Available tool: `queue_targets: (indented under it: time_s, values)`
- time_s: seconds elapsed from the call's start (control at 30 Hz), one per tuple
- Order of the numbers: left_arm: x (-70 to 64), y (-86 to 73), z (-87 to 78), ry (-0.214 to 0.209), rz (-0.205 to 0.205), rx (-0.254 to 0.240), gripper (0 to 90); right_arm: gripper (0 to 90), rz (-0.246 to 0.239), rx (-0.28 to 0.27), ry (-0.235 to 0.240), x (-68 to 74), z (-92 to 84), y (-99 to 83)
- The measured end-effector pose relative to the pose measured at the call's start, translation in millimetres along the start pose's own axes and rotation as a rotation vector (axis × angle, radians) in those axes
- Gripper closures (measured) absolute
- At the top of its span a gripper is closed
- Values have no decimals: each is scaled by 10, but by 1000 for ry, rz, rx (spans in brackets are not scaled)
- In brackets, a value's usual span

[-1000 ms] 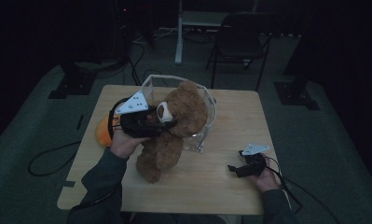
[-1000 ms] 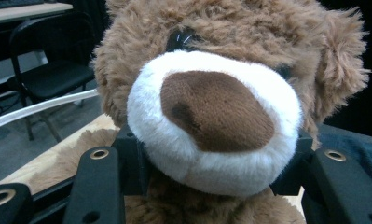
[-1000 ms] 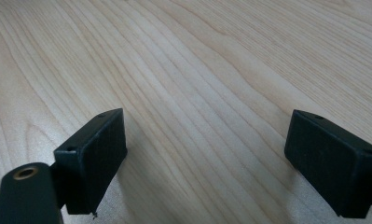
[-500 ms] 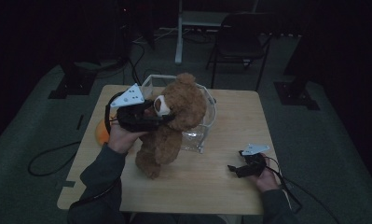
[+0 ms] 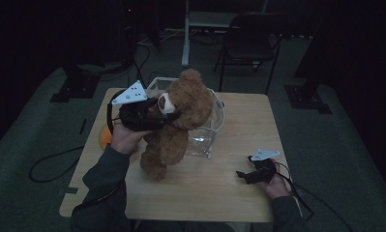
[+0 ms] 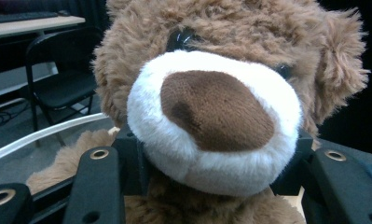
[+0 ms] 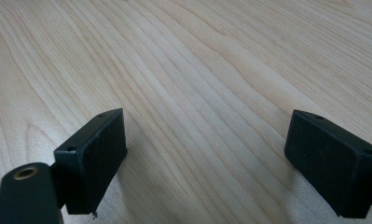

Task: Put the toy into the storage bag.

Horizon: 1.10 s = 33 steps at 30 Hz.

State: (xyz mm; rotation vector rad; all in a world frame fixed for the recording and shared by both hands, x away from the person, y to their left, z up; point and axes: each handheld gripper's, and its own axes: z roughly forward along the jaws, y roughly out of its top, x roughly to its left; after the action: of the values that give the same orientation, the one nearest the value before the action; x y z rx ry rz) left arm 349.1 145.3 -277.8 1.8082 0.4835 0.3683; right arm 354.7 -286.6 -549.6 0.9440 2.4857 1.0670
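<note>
Resting low on the pale wooden table [image 5: 215,193], at its near right corner, the right gripper [image 5: 243,175] lies in the person's right hand [image 5: 273,181] with its jaws spread wide and nothing between them; the right gripper view shows bare wood grain in the gap between the two black pads [image 7: 97,154]. A grey three-cornered plate [image 5: 263,154] sits on top of it and a cable trails off toward the table's edge.

Farther in and to the left, the left gripper [image 5: 156,113] is raised above the table in the person's left hand [image 5: 125,140], and its jaws are clamped on the white muzzle of a fluffy brown teddy bear [image 5: 178,125]. In the left gripper view the muzzle (dark brown nose in the middle) bulges between the two black jaws, which press on it from either side. The bear hangs nearly upright by its face, one foot down near the tabletop.

Just behind the bear stands a clear plastic box [image 5: 205,140] with a pale rim, the bear's back against it. An orange object [image 5: 103,137] shows at the table's left edge, partly hidden by the left forearm. Beyond the table stands a dark folding chair [image 5: 246,41].
</note>
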Motion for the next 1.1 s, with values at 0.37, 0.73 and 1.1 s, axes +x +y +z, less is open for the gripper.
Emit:
queue_targets:
  time_s: [0.37,0.73,1.1]
  values:
    - [32,153,-31,17,16,-23,438,121,0,0,-1,0,1,0]
    - [128,311,9,22,22,-38,438,121,-1,0,0,0,1,0]
    - [255,396,70,26,8,-46,437,121,-2,0,0,-1,0,0]
